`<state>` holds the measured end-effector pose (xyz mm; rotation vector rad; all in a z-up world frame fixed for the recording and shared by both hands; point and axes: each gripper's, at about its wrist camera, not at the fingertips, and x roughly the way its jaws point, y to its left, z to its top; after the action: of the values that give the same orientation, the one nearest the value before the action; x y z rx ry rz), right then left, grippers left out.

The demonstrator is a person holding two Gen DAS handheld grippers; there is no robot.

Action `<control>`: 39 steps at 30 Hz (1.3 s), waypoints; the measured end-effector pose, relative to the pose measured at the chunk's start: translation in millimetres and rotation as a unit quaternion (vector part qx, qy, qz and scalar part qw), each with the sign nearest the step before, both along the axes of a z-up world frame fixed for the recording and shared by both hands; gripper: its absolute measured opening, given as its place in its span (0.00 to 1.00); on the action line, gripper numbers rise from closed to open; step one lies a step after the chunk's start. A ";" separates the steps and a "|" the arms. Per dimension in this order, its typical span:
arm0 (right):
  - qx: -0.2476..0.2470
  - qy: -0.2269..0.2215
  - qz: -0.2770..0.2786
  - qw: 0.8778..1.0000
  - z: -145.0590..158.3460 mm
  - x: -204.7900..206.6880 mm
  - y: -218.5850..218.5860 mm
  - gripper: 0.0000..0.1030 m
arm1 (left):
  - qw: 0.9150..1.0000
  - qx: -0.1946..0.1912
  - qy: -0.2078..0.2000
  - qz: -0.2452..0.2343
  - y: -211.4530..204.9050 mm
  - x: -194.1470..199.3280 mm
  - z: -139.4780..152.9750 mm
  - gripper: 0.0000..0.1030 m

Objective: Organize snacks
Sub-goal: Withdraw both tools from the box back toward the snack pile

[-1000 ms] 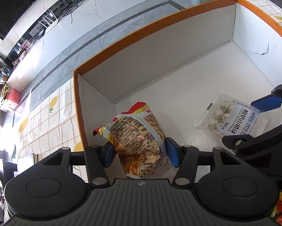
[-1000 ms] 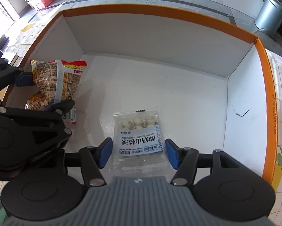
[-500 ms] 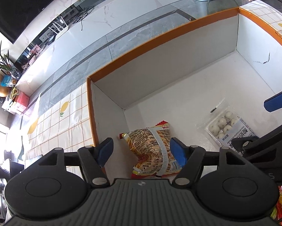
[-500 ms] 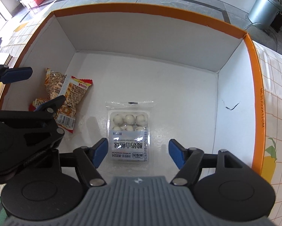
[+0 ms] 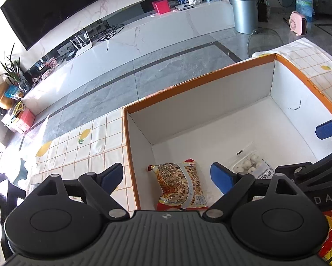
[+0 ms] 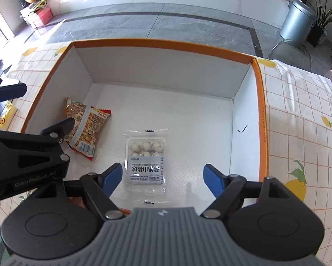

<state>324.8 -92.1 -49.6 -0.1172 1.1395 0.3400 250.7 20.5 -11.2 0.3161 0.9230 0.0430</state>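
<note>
An orange-rimmed white box point(image 5: 221, 74) point(image 6: 166, 44) stands on the lemon-print tablecloth. On its floor lie a yellow-and-red snack bag point(image 5: 181, 184) point(image 6: 86, 128) at the left and a clear pack of white balls point(image 5: 249, 164) point(image 6: 146, 161) in the middle. My left gripper point(image 5: 167, 175) hovers above the snack bag, jaws still opening, nothing pressed between them. My right gripper point(image 6: 162, 178) hangs over the ball pack, jaws also opening, pads clear of the pack. The left gripper's body point(image 6: 26, 153) shows at the left of the right wrist view.
A red-and-yellow snack packet point(image 5: 331, 241) lies outside the box at the lower right. Another yellow packet point(image 6: 6, 116) lies on the cloth left of the box. Beyond the table are grey floor tiles, a metal bin point(image 5: 245, 13) and a glass chair point(image 6: 290, 54).
Both grippers let go of their packs, opened wider and rose. The snack bag and the ball pack now lie flat on the box floor.
</note>
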 end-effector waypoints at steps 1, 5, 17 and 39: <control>0.006 -0.008 -0.004 1.000 4.1 -4.6 -2.4 0.77 | 1.000 -0.004 -0.005 0.000 0.4 -3.7 3.0 1.00; 0.028 -0.057 -0.017 0.998 22.8 -29.7 -11.3 0.77 | 0.999 -0.031 -0.035 0.003 1.8 -24.6 18.1 1.00; 0.080 -0.220 -0.060 0.970 52.4 -128.2 -44.9 0.82 | 0.986 -0.145 -0.078 0.007 16.1 -84.8 43.5 1.00; 0.074 -0.271 -0.101 0.954 -24.1 -240.4 -59.2 0.86 | 0.964 -0.256 -0.058 0.049 45.9 -166.4 -20.6 0.92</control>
<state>84.4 -151.3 -73.8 0.0394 0.5709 0.1920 84.3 66.4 -31.9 -0.2105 0.8002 -0.0850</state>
